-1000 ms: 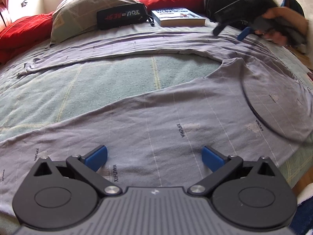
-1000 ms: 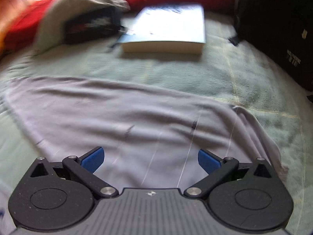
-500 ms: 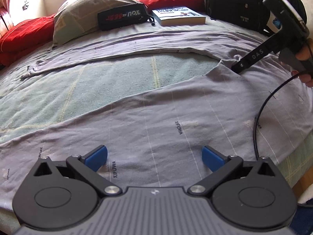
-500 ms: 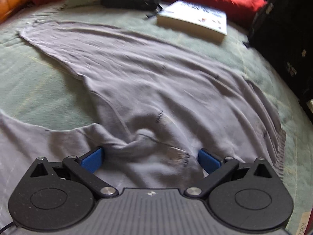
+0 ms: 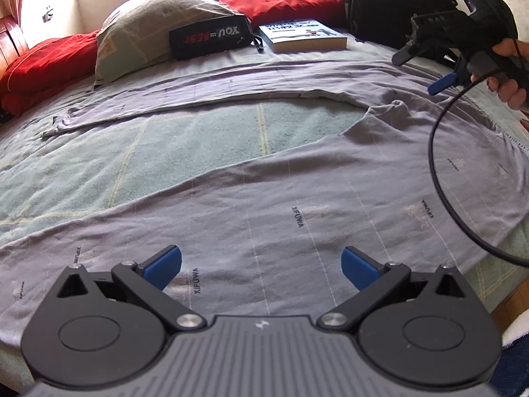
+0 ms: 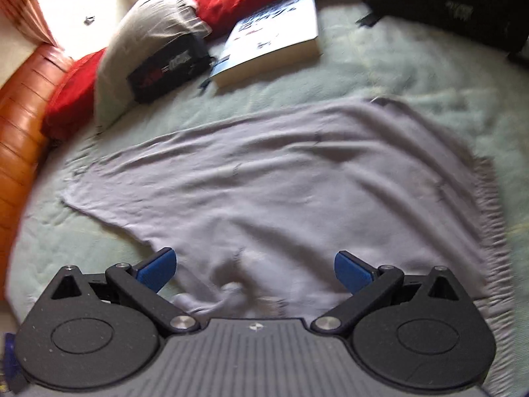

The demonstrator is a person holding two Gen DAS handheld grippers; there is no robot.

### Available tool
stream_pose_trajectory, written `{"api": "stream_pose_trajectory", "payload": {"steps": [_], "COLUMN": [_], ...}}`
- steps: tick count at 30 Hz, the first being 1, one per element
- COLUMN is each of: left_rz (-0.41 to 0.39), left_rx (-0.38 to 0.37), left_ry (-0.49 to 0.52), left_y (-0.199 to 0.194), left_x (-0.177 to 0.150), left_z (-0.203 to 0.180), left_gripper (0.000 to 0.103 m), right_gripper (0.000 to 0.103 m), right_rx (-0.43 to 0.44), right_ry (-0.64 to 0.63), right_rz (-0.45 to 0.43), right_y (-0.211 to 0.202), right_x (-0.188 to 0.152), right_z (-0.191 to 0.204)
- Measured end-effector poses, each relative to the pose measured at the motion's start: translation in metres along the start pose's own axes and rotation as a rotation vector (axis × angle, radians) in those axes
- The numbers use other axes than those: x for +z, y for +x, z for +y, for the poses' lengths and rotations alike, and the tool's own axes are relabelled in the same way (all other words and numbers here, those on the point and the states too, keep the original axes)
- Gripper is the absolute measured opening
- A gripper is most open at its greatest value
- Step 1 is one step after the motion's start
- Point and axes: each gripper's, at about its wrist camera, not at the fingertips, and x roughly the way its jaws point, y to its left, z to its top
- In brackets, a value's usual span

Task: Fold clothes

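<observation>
Trousers flat on the bed, both jaws wide

Grey trousers point(image 5: 297, 218) lie spread on the green blanket point(image 5: 185, 152), beneath my left gripper point(image 5: 261, 264) and right gripper point(image 6: 254, 269); both sets of jaws stand apart, holding nothing. I read "XIFUWA" printed repeatedly on the cloth, and "BEST" upside down on the black pouch point(image 5: 211, 34).

The left wrist view looks low from the pale green bed's point(image 5: 185, 139) near edge toward its head. The right wrist view looks steeply down, nearer. Both share the white paperback book point(image 5: 302, 34) point(image 6: 271, 36).
</observation>
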Motion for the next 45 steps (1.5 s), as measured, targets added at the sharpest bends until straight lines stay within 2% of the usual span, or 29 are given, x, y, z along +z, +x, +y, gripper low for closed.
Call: {"api": "stream_pose_trajectory", "payload": {"steps": [2, 5, 7, 11, 17, 20, 23, 27, 33, 35, 37, 39, 45], "left_rz": [0.006, 0.03, 0.03, -0.005, -0.035, -0.028, -0.015, -0.005, -0.09, -0.063, 0.008, 0.003, -0.088], "left_rx": [0.0, -0.006, -0.015, -0.007, 0.039, 0.032, -0.016, -0.056, 0.017, 0.05, 0.047, -0.014, 0.056], "left_ry": [-0.011, -0.02, -0.02, -0.004, 0.043, 0.041, -0.012, -0.018, 0.007, -0.017, -0.054, -0.11, -0.193], "left_y": [0.004, 0.01, 0.009, 0.0, 0.002, 0.005, 0.0, -0.016, -0.033, -0.024, -0.017, -0.022, -0.049], "left_x": [0.0, -0.003, -0.006, -0.004, -0.005, -0.015, -0.029, -0.044, -0.042, -0.044, -0.05, -0.062, -0.066], "left_z": [0.002, 0.005, 0.009, 0.019, 0.031, 0.033, 0.04, 0.051, 0.085, 0.101, 0.113, 0.126, 0.175], "left_gripper": [0.102, 0.102, 0.102, 0.102, 0.102, 0.102, 0.102, 0.102, 0.102, 0.102, 0.102, 0.102, 0.102], "right_gripper": [0.103, 0.103, 0.103, 0.103, 0.103, 0.103, 0.103, 0.103, 0.103, 0.103, 0.103, 0.103, 0.103], "right_rx": [0.009, -0.073, -0.133, -0.13, -0.168, -0.227, -0.278, -0.29, -0.307, -0.312, -0.314, -0.313, -0.321], "right_ry": [-0.004, -0.028, -0.032, -0.124, -0.407, -0.469, -0.499, -0.454, -0.432, -0.431, -0.431, -0.429, -0.432], "right_rz": [0.022, -0.013, -0.059, -0.077, -0.01, 0.034, -0.028, -0.06, -0.078, -0.089, -0.101, -0.114, -0.125], "right_y": [0.008, 0.008, -0.006, -0.037, -0.038, -0.015, -0.009, -0.011, -0.01, -0.01, -0.01, -0.011, -0.01], "right_x": [-0.006, -0.013, -0.015, -0.03, -0.103, -0.14, -0.159, -0.164, -0.167, -0.169, -0.171, -0.173, -0.175], "right_z": [0.0, -0.008, -0.01, 0.002, 0.052, 0.061, 0.063, 0.061, 0.062, 0.063, 0.062, 0.062, 0.063]}}
